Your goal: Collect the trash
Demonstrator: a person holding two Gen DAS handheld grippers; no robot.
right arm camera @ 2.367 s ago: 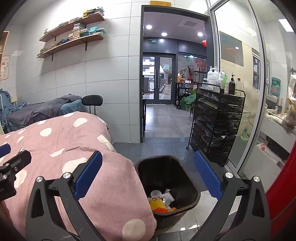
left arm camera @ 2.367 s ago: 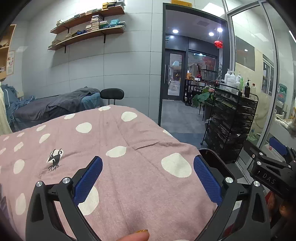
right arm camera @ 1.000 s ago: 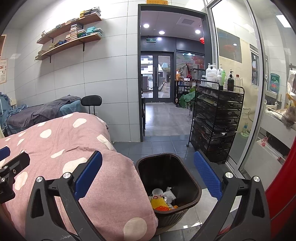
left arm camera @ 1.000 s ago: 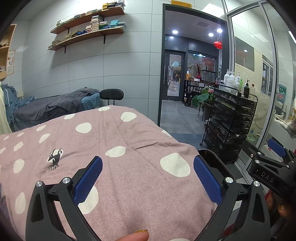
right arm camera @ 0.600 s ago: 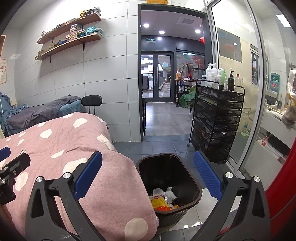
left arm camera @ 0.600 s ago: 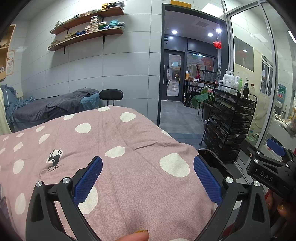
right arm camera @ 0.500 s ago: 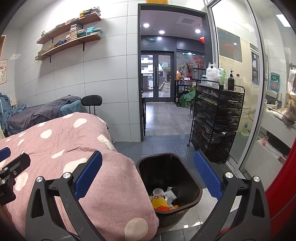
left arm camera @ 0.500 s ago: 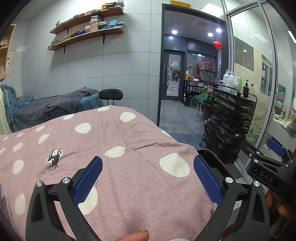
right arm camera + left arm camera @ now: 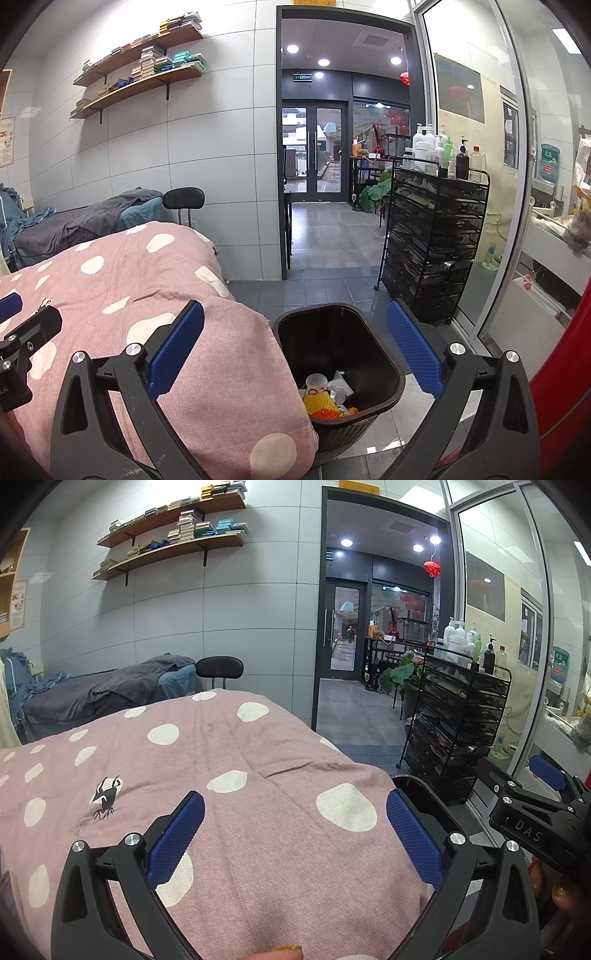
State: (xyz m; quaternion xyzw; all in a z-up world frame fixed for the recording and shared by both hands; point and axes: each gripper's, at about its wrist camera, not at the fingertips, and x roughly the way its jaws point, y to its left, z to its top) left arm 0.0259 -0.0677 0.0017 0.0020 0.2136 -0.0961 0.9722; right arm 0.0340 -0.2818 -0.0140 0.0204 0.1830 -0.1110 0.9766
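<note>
Right gripper (image 9: pixel 295 345), spread and empty, hovers above the trash bin (image 9: pixel 380 345) (litter inside, at 5 o'clock). Left gripper (image 9: pixel 295 834), also spread, hangs over the bed (image 9: pixel 258 760); scan the bedcover for scraps before reaching.

Pale grey tiled wall (image 9: pixel 140 147) fills the left side, and up high two wooden shelves (image 9: pixel 140 79) carry stacks of books and boxes. Below them, a bed under a dark grey cover (image 9: pixel 110 690), a black stool (image 9: pixel 219 666) just beside it. Closer in, a pink blanket with white dots (image 9: pixel 236 775) spreads wide. Straight ahead, a dark-framed doorway (image 9: pixel 314 147) opens onto a corridor with ceiling spotlights and glass double doors at the far end. Grey floor tiles (image 9: pixel 321 284) run through. On the right, a black wire trolley (image 9: pixel 436 240) topped with bottles stands against a glass partition (image 9: pixel 480 166).
</note>
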